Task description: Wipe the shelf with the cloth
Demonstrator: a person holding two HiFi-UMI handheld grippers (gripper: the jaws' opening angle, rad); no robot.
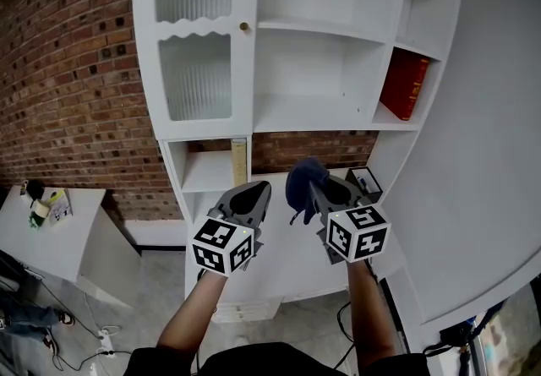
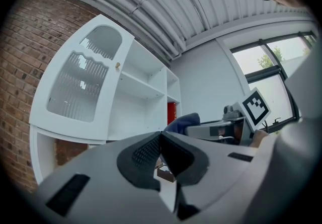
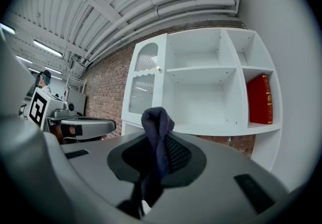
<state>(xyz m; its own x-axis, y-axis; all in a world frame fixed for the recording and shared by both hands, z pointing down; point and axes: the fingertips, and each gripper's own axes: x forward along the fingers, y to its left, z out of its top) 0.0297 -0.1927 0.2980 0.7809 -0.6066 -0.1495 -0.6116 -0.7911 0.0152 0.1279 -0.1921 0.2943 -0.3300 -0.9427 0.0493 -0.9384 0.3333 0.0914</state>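
Right gripper (image 1: 319, 190) pinches one cloth (image 3: 157, 132) fold, left gripper (image 1: 254, 194) clenched empty; shelf (image 1: 313, 122) friction could tug the cloth free.

Red brick wall (image 1: 68, 70), grey flr (image 1: 152, 275), ribbed ceiling (image 2: 166, 1), windows (image 2: 266, 62).

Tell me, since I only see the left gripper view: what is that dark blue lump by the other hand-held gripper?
Observer: It is a dark blue cloth, pinched between the shut jaws of the right hand-held gripper.
Operator: And the red patch in the shelves?
Observer: A red book, standing upright in the right-hand compartment of the white shelf unit.
Operator: Is the cloth on a shelf yet?
Observer: No. In the right gripper view the white shelf unit stands beyond the dark blue cloth, apart from it.
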